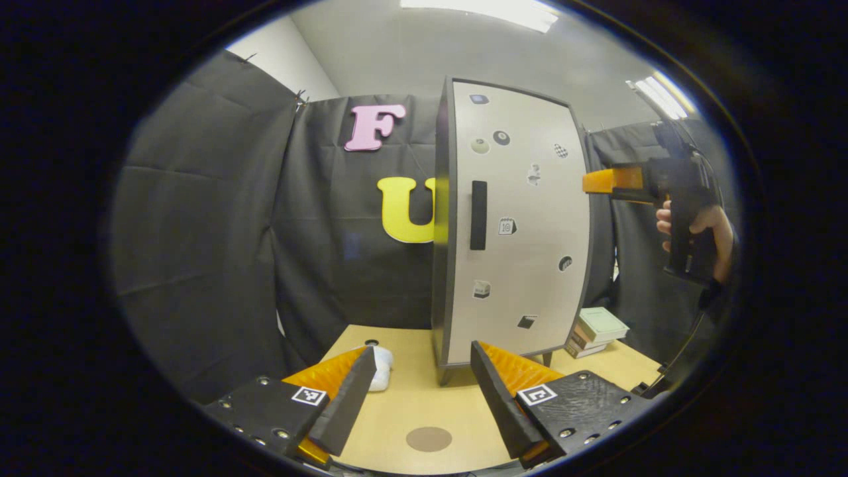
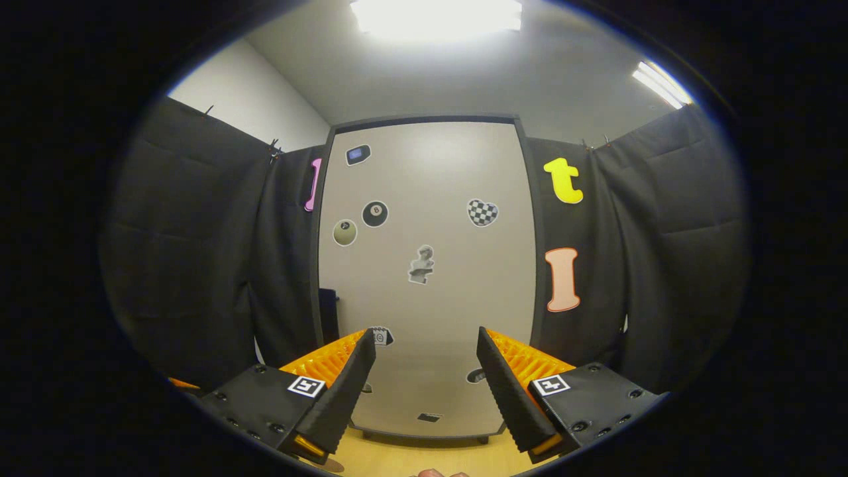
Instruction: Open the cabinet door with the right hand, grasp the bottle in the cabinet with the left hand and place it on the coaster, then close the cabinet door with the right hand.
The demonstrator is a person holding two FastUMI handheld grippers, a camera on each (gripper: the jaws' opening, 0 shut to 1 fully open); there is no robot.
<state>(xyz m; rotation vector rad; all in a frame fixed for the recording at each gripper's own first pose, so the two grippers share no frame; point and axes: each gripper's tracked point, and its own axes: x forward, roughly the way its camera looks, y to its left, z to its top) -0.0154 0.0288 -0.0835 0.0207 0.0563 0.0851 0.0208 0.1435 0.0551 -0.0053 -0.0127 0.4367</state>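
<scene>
Right claw [image 2: 424, 384] gaping wide, empty, faces shut cabinet door [image 2: 430, 265]; upright handle [image 2: 328, 315] lies leftward (left claw [image 1: 419, 397] also wide).

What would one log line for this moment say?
door: shut | handle: untouched | left gripper: open, empty, above coaster | right gripper: open, facing door | bottle: unseen

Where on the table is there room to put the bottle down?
The table is bare in front of the cabinet, around the round brown coaster, between the left tool's fingers. It is more crowded at the far left, where a white thing lies, and at the right, where books are stacked beside the cabinet.
</scene>
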